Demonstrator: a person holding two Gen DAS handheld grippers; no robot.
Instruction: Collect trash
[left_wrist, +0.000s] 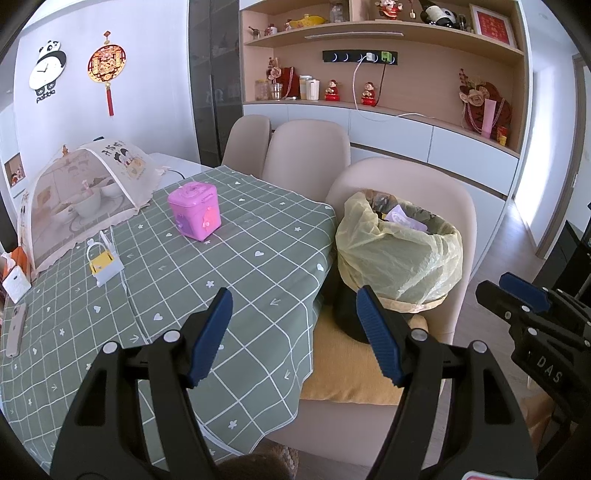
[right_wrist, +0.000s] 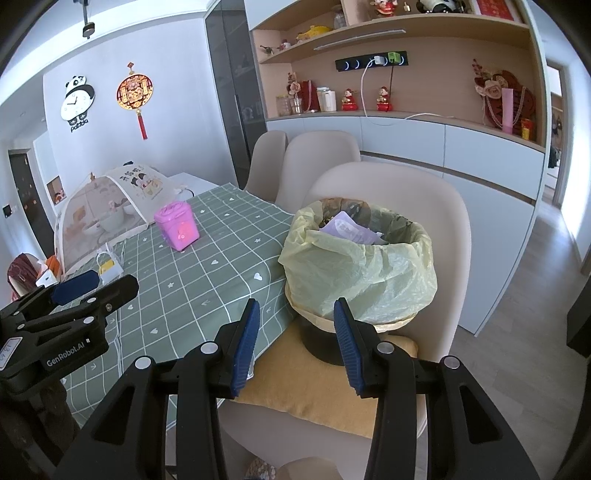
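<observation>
Yellow-lined trash bin (right_wrist: 360, 273) sits on cushioned chair (right_wrist: 436, 206) beside green-checked worktop (left_wrist: 184, 280), purple wrapper inside. Left tool (left_wrist: 295, 336) and right tool (right_wrist: 293, 341) both gape, empty. Pink box (left_wrist: 195, 212) on worktop

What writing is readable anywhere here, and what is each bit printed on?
"GenRobot.AI": on the black left gripper.
"DAS": on the black right gripper; more letters may be hidden.
"panda": under the black-and-white panda wall clock.
Too blurred to read: characters on the beige mesh food cover, the red framed picture and the white sticker on the left gripper.
</observation>
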